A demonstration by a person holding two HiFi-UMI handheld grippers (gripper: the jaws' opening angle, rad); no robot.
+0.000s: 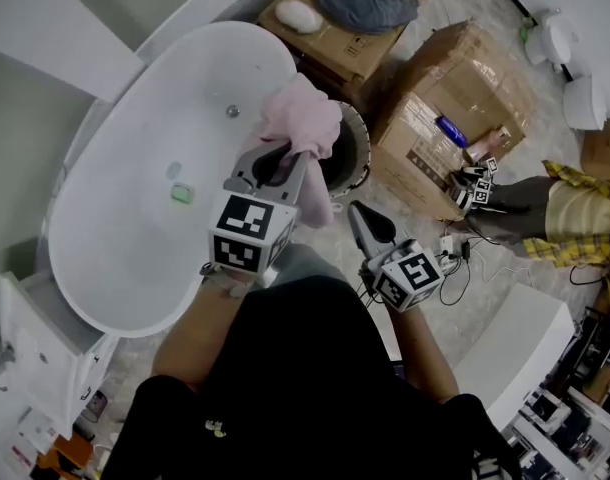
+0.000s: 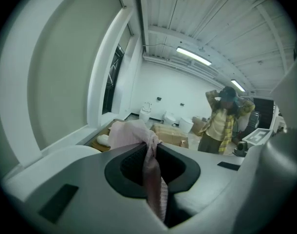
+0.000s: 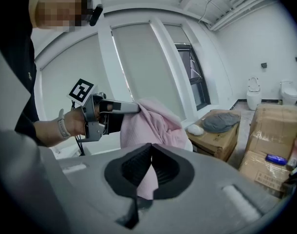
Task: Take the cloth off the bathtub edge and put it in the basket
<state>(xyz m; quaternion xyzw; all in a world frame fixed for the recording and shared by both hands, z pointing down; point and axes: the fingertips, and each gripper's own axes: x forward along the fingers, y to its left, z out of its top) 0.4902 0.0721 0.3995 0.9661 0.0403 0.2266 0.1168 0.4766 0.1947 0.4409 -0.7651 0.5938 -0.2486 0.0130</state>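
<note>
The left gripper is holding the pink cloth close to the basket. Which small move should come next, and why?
Probably carry the left gripper a little further over the basket before any release. Its jaws pinch the cloth, which is off the bathtub but seems to hang over the basket's tub-side rim rather than its dark middle.

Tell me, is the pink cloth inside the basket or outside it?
Outside. The left gripper is shut on the cloth and holds it bunched up, beside the basket, not inside.
</note>
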